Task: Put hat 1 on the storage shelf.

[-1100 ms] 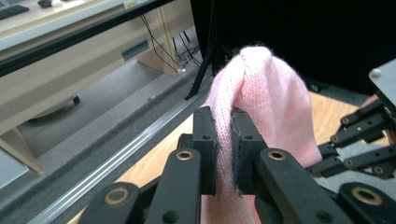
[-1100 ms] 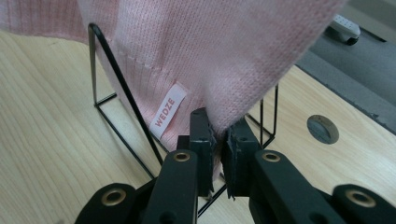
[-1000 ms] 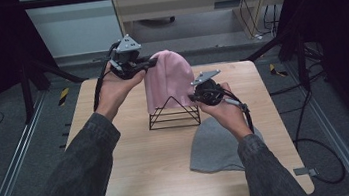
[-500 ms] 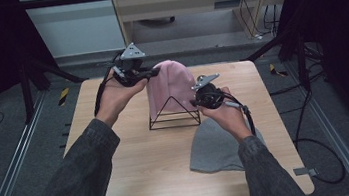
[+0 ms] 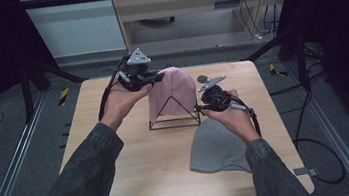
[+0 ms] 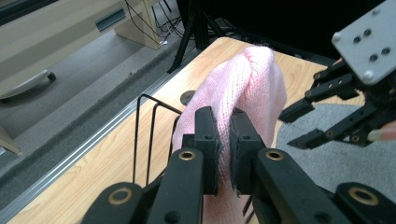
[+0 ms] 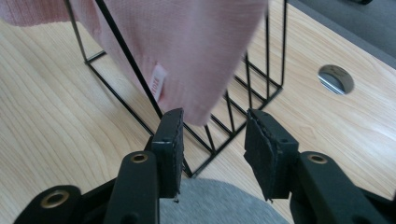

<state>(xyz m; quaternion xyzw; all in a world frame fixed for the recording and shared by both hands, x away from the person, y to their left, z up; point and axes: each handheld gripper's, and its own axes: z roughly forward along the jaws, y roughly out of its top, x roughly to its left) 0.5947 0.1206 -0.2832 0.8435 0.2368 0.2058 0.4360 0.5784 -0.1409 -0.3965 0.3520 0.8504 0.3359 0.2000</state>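
High view: our left gripper (image 5: 159, 77) pinches the pink beanie (image 5: 174, 95) to drape it over the wire rack (image 5: 174, 123); our right gripper (image 5: 199, 108), jaws just parted, has let the hem go.

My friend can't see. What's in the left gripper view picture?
Two black fingers of the left gripper pinch a pink knitted hat that hangs over a black wire rack on a wooden table. The right gripper is open nearby.
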